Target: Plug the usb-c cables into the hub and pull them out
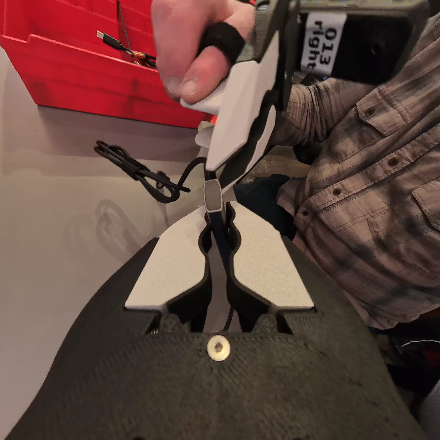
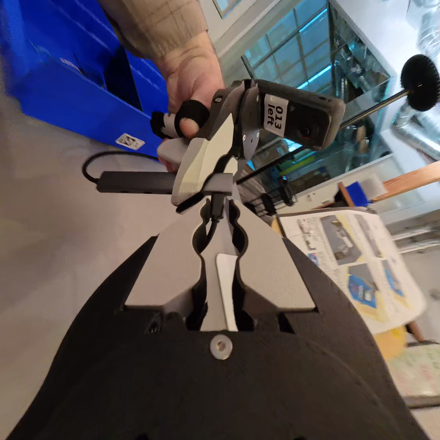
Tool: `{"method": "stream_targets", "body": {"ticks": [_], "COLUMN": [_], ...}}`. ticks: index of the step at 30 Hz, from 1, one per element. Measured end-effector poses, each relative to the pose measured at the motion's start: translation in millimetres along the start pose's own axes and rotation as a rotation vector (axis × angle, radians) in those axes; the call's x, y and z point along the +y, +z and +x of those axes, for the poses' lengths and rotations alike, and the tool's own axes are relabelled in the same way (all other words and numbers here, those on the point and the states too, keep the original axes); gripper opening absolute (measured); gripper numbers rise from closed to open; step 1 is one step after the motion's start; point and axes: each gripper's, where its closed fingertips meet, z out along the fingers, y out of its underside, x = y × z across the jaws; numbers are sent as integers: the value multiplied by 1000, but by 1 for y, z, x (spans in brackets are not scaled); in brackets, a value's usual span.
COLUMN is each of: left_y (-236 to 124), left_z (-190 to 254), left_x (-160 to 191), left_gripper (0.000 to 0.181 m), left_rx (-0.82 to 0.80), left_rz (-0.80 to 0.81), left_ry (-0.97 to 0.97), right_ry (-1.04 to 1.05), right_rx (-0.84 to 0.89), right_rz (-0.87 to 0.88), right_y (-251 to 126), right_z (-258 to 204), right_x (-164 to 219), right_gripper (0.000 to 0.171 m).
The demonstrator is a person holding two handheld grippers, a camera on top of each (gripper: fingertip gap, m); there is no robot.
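**Both hand-held grippers engaged at the hub**

Nearest the lens in the left wrist view, the left hand-held gripper (image 1: pixel 215 212) has its two white fingers (image 1: pixel 171 259) clamped on the hub (image 1: pixel 213 198), a slim dark bar with a silver end face; the hub stands edge-on between the jaws and projects past the fingertips.

The right hand-held gripper (image 2: pixel 217 207) is closed on the plug of a black usb-c cable (image 2: pixel 217 207); the plug sits at the lower edge of the hub (image 2: pixel 135 182), near the end gripped by the left unit (whether it is fully seated cannot be told). The cable runs back between the right fingers (image 2: pixel 166 264).

In the right wrist view the hub lies level, held off the grey surface (image 2: pixel 59 238); its own lead (image 2: pixel 95 159) loops from the far end toward a blue bin (image 2: pixel 71 83).

A person's right hand (image 1: pixel 190 47) holds the right unit from above; the left hand (image 2: pixel 190 81) holds the left unit.

On the surface (image 1: pixel 47 226) lies a bundled black cable (image 1: pixel 140 171), near the right fingertips; behind it stands a red bin (image 1: pixel 95 78) containing further cables (image 1: pixel 112 39). A printed sheet (image 2: pixel 345 257) lies to the right.
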Motion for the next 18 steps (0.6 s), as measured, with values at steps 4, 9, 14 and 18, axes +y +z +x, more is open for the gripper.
{"method": "stream_targets", "body": {"ticks": [4,9,14,18], "left_y": [3,6,8,2], "left_z": [2,8,8,-6], "left_x": [0,1,-4,-10], "left_gripper": [9,9,10,47], "left_rx": [26,56,16,-227], "left_rz": [35,66,102,69], "left_ry": [-24,-40,-12,131], "right_ry": [-116,-70,81,175], "right_rx": [57,60,16,-8], "right_rz": [-77,-46,-27,-23], "right_y": [3,4,1,-1], "right_z": [-3,-5,-2,3], "right_x": [4,1,3,8], "right_gripper": [11,11,10,10]}}
